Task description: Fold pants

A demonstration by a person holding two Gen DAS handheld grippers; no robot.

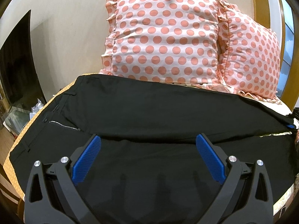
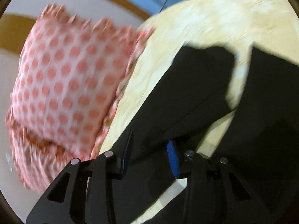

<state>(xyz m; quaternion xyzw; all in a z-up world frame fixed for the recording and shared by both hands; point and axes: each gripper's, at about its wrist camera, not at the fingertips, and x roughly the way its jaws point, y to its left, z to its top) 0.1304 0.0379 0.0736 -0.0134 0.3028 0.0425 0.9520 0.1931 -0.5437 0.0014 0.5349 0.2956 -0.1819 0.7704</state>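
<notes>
The bed [image 1: 11, 168], under a yellow patterned cover, carries two polka-dot pillows [image 1: 164, 37] at its far side. The black pants [image 1: 158, 108] lie spread across the bed in front of the pillows, zipper [image 1: 63, 126] toward the left. The left gripper [image 1: 148, 145] hovers above the pants, fingers wide apart, gripping nothing. The right gripper [image 2: 149, 149] has a pant leg between its partly closed fingers; the view is blurred.
</notes>
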